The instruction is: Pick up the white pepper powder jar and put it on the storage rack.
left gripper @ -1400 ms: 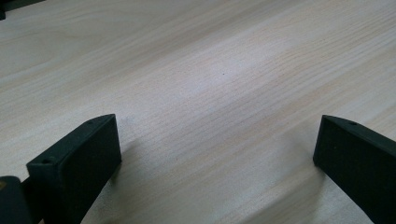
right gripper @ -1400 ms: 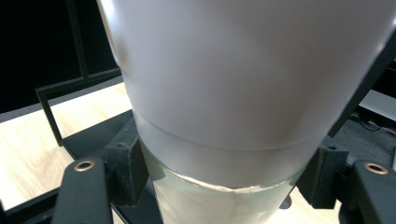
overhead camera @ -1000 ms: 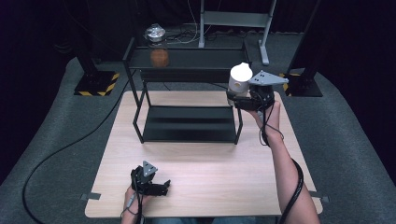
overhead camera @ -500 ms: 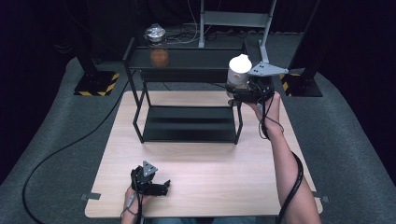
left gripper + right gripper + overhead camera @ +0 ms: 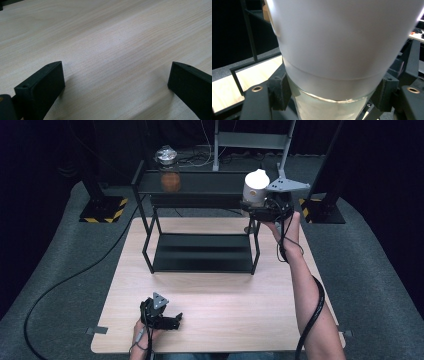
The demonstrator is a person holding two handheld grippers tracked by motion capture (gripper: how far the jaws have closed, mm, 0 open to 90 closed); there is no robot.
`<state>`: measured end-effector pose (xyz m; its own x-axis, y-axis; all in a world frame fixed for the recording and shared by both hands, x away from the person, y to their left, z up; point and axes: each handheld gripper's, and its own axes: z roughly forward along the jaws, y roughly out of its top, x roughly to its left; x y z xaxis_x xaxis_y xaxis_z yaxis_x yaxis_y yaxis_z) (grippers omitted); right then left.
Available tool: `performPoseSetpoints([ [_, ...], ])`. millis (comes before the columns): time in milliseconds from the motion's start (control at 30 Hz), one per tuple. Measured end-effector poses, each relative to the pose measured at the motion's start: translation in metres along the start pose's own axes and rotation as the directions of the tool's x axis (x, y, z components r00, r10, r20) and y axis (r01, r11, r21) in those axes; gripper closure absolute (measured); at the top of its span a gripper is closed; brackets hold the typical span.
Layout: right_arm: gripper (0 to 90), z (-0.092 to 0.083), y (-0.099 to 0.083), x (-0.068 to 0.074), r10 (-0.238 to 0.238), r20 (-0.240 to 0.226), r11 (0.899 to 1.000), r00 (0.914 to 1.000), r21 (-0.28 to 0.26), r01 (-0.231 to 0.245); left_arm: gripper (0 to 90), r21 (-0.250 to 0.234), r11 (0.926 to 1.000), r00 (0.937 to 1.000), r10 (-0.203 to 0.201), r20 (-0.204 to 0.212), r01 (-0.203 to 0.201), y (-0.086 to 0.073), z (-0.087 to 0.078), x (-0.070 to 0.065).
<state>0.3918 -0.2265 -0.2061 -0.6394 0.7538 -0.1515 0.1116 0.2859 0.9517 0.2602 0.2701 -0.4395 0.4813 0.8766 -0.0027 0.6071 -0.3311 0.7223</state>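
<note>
Black jaws of the right gripper (image 5: 264, 211) are clamping a white-topped jar (image 5: 256, 188) from both sides; in the right gripper view the pads (image 5: 279, 91) are pressing against the jar's (image 5: 342, 50) clear lower part, just under its white upper section. The person's right hand (image 5: 286, 222) is holding this gripper up at about 1 o'clock over the table (image 5: 225, 315), level with the right end of the top shelf of a black rack (image 5: 200, 182). The jar is sitting upright in the jaws, just beside that shelf end; whether it is touching the shelf I cannot tell.

Farther along the same shelf, at 11 o'clock, an orange-filled jar (image 5: 169, 170) with a silvery lid is standing well apart from the held one.

Down at 6 o'clock, the left gripper (image 5: 162, 316) is resting low on the table near its front edge, held in the left hand (image 5: 145, 332). In the left gripper view its jaws are standing wide apart over bare pale wood (image 5: 112, 50), holding nothing.
</note>
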Motion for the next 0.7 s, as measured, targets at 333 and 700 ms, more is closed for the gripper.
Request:
performPoseSetpoints([
  [333, 29.8, 0.004, 0.013, -0.001, -0.011, 0.006, 1.000, 0.9999, 0.007, 0.011, 0.3, 0.000, 1.0000, 1.0000, 0.000, 0.000, 0.000, 0.000, 0.000, 0.000],
  [700, 29.8, 0.008, 0.026, -0.002, -0.011, 0.010, 1.000, 0.9999, 0.002, 0.011, 0.3, 0.000, 1.0000, 1.0000, 0.000, 0.000, 0.000, 0.000, 0.000, 0.000],
])
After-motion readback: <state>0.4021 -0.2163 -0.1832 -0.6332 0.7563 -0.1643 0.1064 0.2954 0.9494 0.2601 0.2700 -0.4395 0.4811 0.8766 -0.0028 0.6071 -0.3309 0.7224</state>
